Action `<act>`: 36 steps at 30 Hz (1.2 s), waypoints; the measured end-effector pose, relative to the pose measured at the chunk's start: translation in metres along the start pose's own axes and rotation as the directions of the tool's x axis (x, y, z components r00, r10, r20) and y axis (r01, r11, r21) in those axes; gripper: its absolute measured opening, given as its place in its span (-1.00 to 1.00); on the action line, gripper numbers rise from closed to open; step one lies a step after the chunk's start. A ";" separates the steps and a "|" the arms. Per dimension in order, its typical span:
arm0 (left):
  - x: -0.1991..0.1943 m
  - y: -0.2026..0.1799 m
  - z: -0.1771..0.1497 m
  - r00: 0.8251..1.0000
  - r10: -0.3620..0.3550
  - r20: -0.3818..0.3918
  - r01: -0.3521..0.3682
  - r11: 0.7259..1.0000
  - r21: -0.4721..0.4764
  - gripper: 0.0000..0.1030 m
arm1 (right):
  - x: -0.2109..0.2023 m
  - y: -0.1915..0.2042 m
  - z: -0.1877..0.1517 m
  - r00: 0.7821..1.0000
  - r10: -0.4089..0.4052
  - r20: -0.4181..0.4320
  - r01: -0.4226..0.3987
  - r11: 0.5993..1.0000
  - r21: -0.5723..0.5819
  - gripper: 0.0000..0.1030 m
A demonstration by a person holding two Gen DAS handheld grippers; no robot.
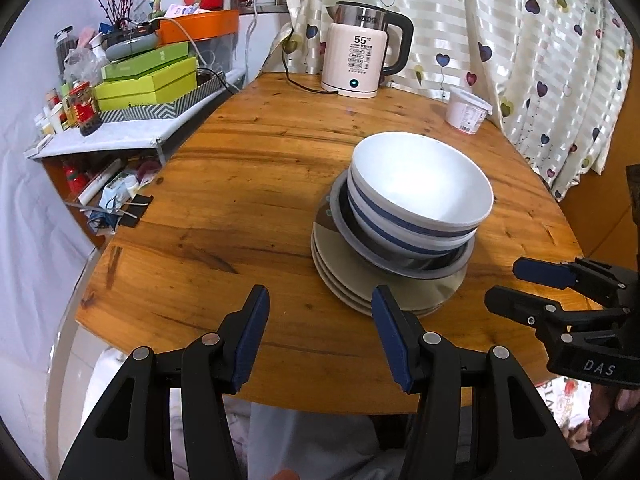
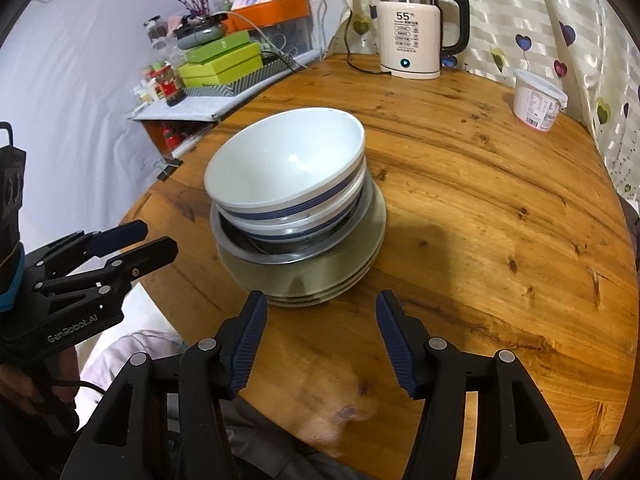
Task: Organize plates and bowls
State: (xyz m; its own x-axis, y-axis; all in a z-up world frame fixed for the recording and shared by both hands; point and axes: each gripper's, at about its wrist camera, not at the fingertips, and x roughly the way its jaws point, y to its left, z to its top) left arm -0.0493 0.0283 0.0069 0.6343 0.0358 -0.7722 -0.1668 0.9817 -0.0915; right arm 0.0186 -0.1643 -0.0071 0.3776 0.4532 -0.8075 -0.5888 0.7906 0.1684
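Bowls [image 1: 420, 184] stacked on plates [image 1: 360, 280], wooden table [image 1: 240, 200]

— What's in that stack, centre-right in the left wrist view?

— Two white bowls with blue bands [image 1: 420, 188], nested upright, the top one tilted a little. They sit inside a shallow metal dish [image 1: 400, 260].

— And beneath?

— A few pale plates [image 1: 360, 284], stacked flat, their edges slightly offset. The right wrist view shows the pile centre-left.
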 end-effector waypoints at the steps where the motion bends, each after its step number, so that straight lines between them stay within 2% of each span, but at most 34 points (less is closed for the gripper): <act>1: 0.000 0.000 0.000 1.000 0.004 -0.001 -0.004 1.000 0.001 0.05 | 0.000 0.001 -0.001 1.000 0.001 0.000 -0.001 1.000 -0.002 0.12; 9: -0.002 -0.004 -0.003 1.000 0.011 0.000 -0.011 1.000 0.016 0.05 | 0.000 0.007 -0.002 1.000 0.001 0.005 -0.001 1.000 -0.010 0.13; 16: 0.000 -0.002 -0.004 1.000 -0.010 -0.015 0.010 1.000 -0.005 0.05 | 0.000 0.013 -0.002 1.000 0.009 0.003 -0.009 1.000 -0.026 0.13; 36: 0.006 0.004 -0.004 0.999 -0.009 -0.035 0.008 1.000 -0.025 0.05 | 0.005 0.015 -0.001 1.000 0.023 -0.010 -0.023 0.999 -0.042 0.14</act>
State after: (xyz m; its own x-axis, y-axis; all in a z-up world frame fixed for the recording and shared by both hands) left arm -0.0494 0.0312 -0.0004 0.6090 0.0205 -0.7929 -0.1807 0.9770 -0.1135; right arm 0.0108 -0.1509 -0.0091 0.3572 0.4671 -0.8089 -0.6267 0.7619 0.1632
